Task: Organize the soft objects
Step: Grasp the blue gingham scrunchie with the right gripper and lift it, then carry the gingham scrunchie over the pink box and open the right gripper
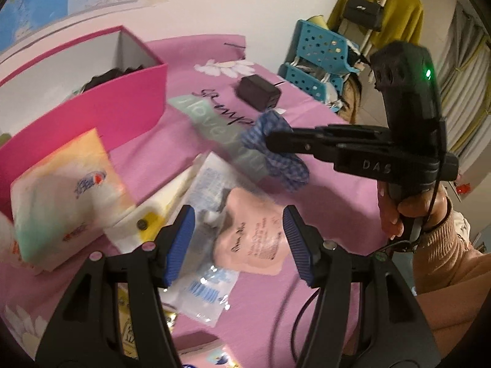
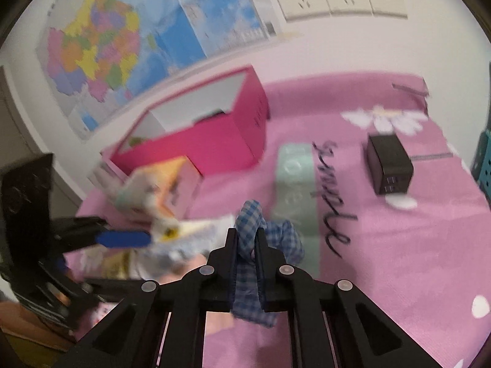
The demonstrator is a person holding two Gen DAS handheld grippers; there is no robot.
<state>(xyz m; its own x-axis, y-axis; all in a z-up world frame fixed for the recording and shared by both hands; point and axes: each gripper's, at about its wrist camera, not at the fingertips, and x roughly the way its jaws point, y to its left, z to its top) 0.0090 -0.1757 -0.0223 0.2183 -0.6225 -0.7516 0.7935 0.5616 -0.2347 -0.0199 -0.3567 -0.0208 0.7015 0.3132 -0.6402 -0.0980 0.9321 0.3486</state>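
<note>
My right gripper (image 2: 247, 239) is shut on a blue checked scrunchie (image 2: 250, 214) and holds it above the pink cloth; it also shows in the left wrist view (image 1: 270, 141), with the scrunchie (image 1: 285, 171) hanging around its tips. My left gripper (image 1: 239, 242) is open and empty over a peach sachet (image 1: 254, 239) and a clear blue-printed packet (image 1: 211, 288). A tissue pack (image 1: 64, 196) stands to its left. The open pink box (image 1: 92, 113) stands behind, with dark items inside.
A black charger block (image 1: 257, 92) lies on the pink cloth at the back, also in the right wrist view (image 2: 389, 162). Blue plastic baskets (image 1: 319, 61) stand beyond the table edge. A yellow-and-white flat pack (image 1: 144, 224) lies beside the tissue pack.
</note>
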